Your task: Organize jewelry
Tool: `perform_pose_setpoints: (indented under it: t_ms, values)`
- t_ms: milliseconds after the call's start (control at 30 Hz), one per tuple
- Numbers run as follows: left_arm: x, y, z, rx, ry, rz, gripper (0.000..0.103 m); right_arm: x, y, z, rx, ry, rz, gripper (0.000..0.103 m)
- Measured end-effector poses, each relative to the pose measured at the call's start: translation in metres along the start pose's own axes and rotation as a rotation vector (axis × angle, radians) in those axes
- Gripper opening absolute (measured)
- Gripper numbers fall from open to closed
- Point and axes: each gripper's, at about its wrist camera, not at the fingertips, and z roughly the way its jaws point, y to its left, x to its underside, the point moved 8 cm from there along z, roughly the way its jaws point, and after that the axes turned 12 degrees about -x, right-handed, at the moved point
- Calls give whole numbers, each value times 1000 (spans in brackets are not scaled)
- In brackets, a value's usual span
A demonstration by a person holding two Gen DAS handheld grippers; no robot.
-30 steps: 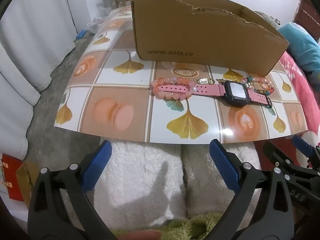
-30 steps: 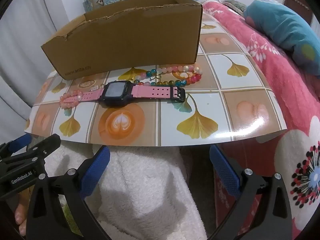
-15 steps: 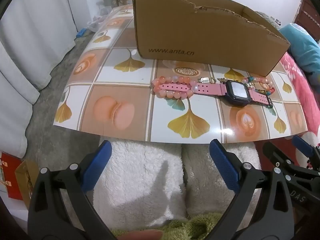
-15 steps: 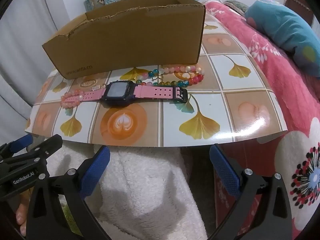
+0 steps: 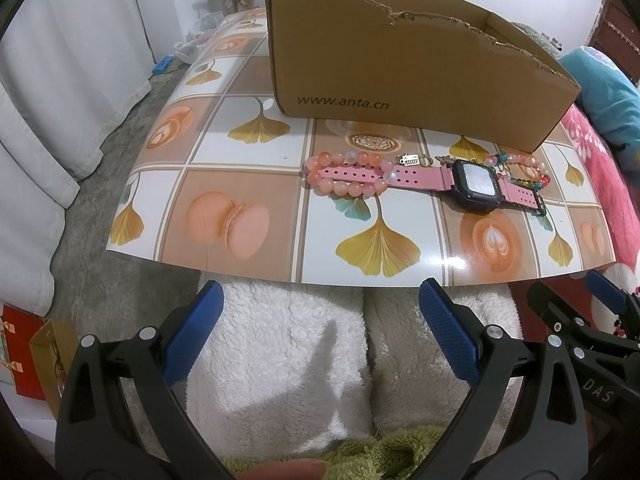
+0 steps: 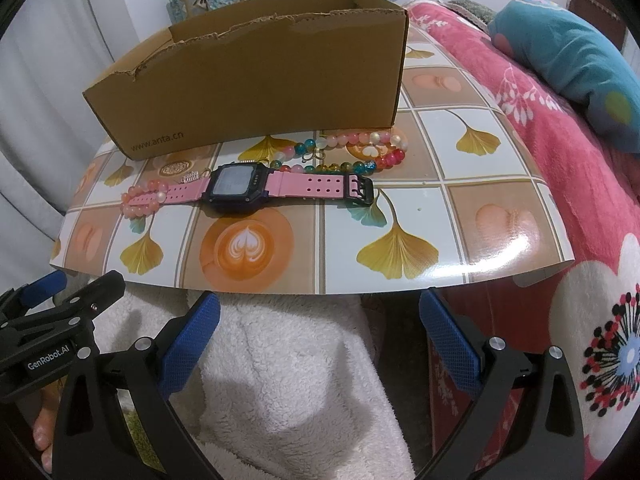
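The counter (image 5: 248, 184) has a tile pattern of yellow ginkgo leaves, orange lattes and peach macarons. The box (image 5: 400, 80) is plain brown. The watch (image 6: 240, 190) has a pink strap. One bracelet (image 5: 344, 172) is peach-pink, the other bracelet (image 6: 360, 148) is many-coloured.

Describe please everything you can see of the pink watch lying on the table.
The pink wristwatch with a dark rectangular case lies flat and unbuckled, face up, on the glossy patterned tabletop, in front of the brown cardboard box. Its strap looks like rubber, with rows of holes and a dark buckle at one end. The screen is grey and unreadable. The holed strap end passes through the peach bead bracelet; the multicoloured bead bracelet lies close behind the buckle end. Neither tool touches it.
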Motion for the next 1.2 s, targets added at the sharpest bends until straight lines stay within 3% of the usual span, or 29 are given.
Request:
perform_pose_setpoints:
  t_ms: [1200]
  values:
    - [3, 5, 3, -1, -1, -4, 95, -2, 0, -3, 3, -8, -8, 97]
